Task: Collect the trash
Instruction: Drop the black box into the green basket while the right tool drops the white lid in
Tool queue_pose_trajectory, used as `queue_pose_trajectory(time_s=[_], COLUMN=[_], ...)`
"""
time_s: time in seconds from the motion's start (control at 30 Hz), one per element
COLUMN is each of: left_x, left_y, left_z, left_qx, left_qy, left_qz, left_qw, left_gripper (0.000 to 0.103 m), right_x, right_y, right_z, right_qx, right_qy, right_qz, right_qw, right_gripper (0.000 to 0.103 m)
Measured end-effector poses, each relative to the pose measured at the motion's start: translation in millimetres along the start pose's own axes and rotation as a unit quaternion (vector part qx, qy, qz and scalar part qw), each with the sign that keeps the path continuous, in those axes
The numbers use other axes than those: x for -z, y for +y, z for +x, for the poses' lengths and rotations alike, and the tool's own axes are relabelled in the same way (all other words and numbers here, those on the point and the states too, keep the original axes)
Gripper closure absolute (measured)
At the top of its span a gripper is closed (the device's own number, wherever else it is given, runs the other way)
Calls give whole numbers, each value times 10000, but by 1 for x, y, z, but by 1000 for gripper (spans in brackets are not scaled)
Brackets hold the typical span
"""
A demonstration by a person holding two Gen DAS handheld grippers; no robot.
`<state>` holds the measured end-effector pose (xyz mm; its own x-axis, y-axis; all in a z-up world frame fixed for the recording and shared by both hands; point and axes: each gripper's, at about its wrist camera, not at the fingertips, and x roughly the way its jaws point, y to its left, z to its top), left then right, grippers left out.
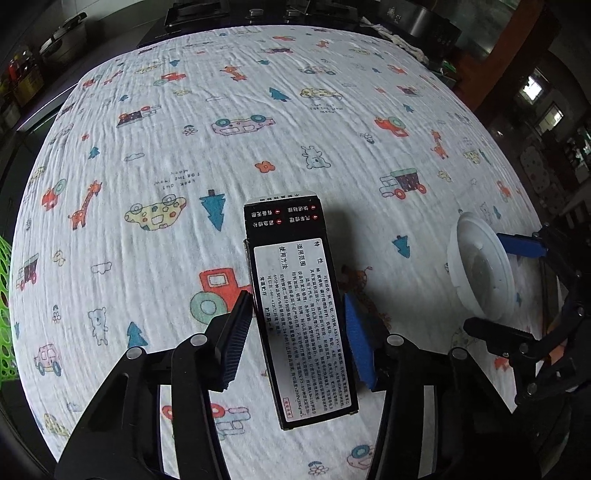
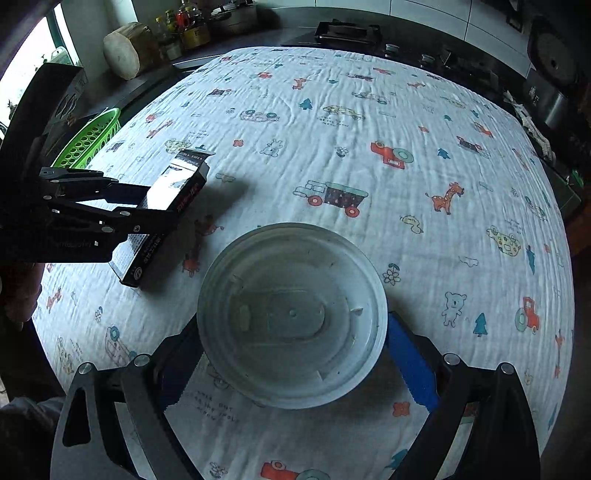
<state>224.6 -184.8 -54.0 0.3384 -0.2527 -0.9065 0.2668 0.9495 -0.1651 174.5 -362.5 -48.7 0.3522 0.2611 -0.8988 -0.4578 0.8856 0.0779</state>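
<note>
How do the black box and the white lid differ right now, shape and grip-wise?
The black box is long, rectangular and printed with text; the white lid is round, plain and translucent. The box sits between the left gripper fingers, the lid between the right gripper fingers. Both are over the patterned cloth.

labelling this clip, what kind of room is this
Most likely a home kitchen: a gas hob sits behind the cloth-covered table, with bottles of oil or sauce and a thick round chopping block on the counter.
</note>
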Motion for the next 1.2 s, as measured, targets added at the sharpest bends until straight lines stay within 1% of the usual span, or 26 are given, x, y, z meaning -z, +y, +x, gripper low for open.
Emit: queue_pose_trajectory(time_s=[0.07,0.13,0.27,0.47,0.6,0.73,0.83,0.93,1.03,1.13,1.2], left_x=[4,7,10,22,34,45,55,67,78,86,91], left_y=[12,27,66,145,209,277,320,358,386,408,417], left_z=[-12,-26,-58,-107,-135,-153,-158,-158,-155,-149,-145], left_qx=[87,98,-18,-457,-885,-1270,-1474,-1515,-1457,-1477,-1436], left_qy=[-92,-238,-552,-998,-1178,-1203,-1142,-1068,-1050,-1008,-981], left_qz=[-77,-149,-362,-806,-1219,-1633,-1887,-2153,-2360,-2517,-2566], left_qw=[9999,9996,9978,9907,9815,9709,9642,9588,9550,9512,9508], left_gripper=[54,54,54,54,54,54,54,54,54,54,54], right_x=[-4,-10,-28,-64,-93,-123,-146,-169,-192,-213,-226], right_y=[7,15,40,92,134,178,210,242,273,300,317], right_z=[-3,-4,-4,-2,3,11,18,26,34,43,49], right_qx=[-11,-21,-103,-358,-582,-878,-1069,-1270,-1411,-1570,-1665], right_qy=[-22,-46,-101,-248,-344,-433,-486,-528,-565,-579,-586], right_qz=[-31,-87,-216,-482,-716,-883,-987,-1069,-1190,-1277,-1341], right_qw=[10000,9999,9997,9979,9951,9913,9882,9847,9812,9776,9751], right_gripper=[13,13,13,13,13,13,13,13,13,13,13])
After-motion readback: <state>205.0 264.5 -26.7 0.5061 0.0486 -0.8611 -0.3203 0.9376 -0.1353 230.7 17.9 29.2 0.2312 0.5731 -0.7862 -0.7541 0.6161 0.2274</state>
